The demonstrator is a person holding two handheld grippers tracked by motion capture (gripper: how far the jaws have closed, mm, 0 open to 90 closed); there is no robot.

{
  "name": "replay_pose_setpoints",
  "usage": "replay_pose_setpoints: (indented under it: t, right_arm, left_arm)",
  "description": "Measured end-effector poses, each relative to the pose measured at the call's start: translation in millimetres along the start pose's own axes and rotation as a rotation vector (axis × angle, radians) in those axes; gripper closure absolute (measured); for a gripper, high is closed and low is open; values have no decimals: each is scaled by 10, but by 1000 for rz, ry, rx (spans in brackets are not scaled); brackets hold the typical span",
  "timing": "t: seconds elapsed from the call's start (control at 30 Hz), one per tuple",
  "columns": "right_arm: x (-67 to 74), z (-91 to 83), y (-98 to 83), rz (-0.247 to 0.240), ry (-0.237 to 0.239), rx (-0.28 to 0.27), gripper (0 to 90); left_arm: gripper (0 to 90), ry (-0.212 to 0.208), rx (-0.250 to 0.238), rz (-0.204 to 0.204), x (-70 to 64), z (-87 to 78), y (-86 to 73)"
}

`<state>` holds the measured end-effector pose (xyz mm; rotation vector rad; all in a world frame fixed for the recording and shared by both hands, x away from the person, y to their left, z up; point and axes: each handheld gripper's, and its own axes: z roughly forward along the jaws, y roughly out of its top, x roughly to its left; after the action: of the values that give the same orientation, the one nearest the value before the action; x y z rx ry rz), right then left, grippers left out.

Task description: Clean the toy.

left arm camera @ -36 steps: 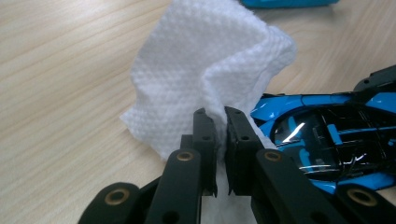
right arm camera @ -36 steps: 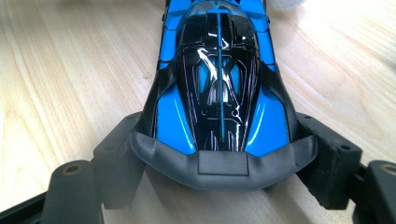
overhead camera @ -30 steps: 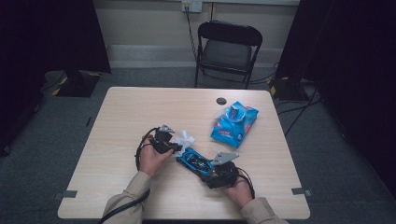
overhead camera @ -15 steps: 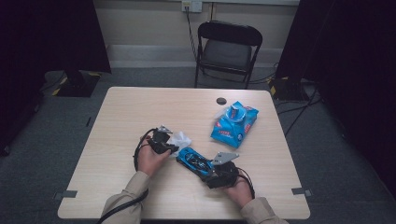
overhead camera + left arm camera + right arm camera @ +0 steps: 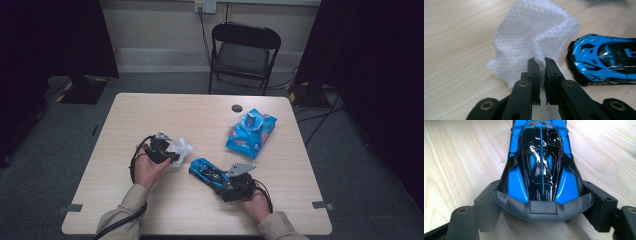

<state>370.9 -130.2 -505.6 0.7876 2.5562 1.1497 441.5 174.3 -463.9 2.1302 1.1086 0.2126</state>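
L gripper [image 5: 172, 156] pinches crumpled white paper wipe [image 5: 181, 149] just beside blue-black toy sports car [image 5: 209, 172], clamped at rear by R gripper [image 5: 223, 184]. Blue snack pouch [image 5: 251, 131] + small black disc [image 5: 237, 108] well apart behind; nothing between.

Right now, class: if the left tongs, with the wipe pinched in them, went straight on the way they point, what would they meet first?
Probably the blue toy car: the left tongs point at it, and the wipe would touch first. Depth is unclear.

Open tabletop to the left and far side, clutter toward the right

Bare table [image 5: 150, 115] runs along the far and left edges. A blue packet [image 5: 250, 131] and a small dark disc [image 5: 237, 108] block the far right corner; a blue toy car [image 5: 209, 172] and a white wipe [image 5: 181, 149] sit mid-table toward the near edge.
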Motion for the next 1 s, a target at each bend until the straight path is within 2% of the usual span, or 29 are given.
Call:
replay_pose_setpoints:
  t: [0.03, 0.07, 0.1, 0.23, 0.27, 0.3, 0.33, 0.4, 0.43, 0.5, 0.53, 0.6, 0.63, 0.67, 0.7, 0.73, 0.8, 0.83, 0.87, 0.9, 0.93, 1.0]
  right_arm:
    - [0, 0, 0, 0, 0, 0, 245]
    - [0, 0, 0, 0, 0, 0, 245]
    - [0, 1, 0, 0, 0, 0, 245]
    - [0, 0, 0, 0, 0, 0, 245]
    - [0, 0, 0, 0, 0, 0, 245]
    - [0, 0, 0, 0, 0, 0, 245]
    - [0, 0, 0, 0, 0, 0, 245]
    - [0, 0, 0, 0, 0, 0, 245]
    - [0, 0, 0, 0, 0, 0, 245]
    - [0, 0, 0, 0, 0, 0, 245]
    - [0, 0, 0, 0, 0, 0, 245]
    - [0, 0, 0, 0, 0, 0, 245]
    - [0, 0, 0, 0, 0, 0, 245]
    - [0, 0, 0, 0, 0, 0, 245]
    - [0, 0, 0, 0, 0, 0, 245]
    - [0, 0, 0, 0, 0, 0, 245]
    - [0, 0, 0, -1, 0, 0, 245]
    - [0, 0, 0, -1, 0, 0, 245]
    - [0, 1, 0, 0, 0, 0, 245]
    - [0, 1, 0, 0, 0, 0, 245]
    - [0, 0, 0, -1, -1, 0, 245]
    - [0, 0, 0, -1, -1, 0, 245]
  left_arm:
    - [844, 0, 0, 0, 0, 0, 0]
    - [844, -18, -29, -12, -48, -56, 28]
    - [844, -24, -27, 8, -73, -87, 46]
    - [844, -66, -65, 41, -258, -156, 117]
    - [844, -77, -70, 50, -314, -161, 133]
    - [844, -77, -70, 50, -314, -161, 133]
    - [844, -99, -76, 69, -429, -154, 161]
    - [844, -125, -81, 91, -544, -128, 178]
    - [844, -125, -81, 91, -544, -128, 178]
    - [843, -147, -79, 116, -653, -95, 182]
    - [844, -179, -75, 127, -755, -50, 172]
    - [844, -203, -78, 131, -852, 5, 150]
    - [844, -203, -78, 131, -852, 5, 150]
    - [844, -225, -65, 143, -942, 61, 130]
    - [844, -225, -65, 143, -942, 61, 130]
    - [844, -254, -56, 146, -1038, 123, 110]
    - [844, -272, -42, 171, -1135, 185, 97]
    - [844, -272, -42, 171, -1135, 185, 97]
    - [844, -291, -34, 184, -1223, 247, 88]
    - [844, -291, -34, 184, -1223, 247, 88]
    - [844, -311, -23, 194, -1302, 309, 82]
    - [843, -324, -12, 207, -1373, 360, 73]
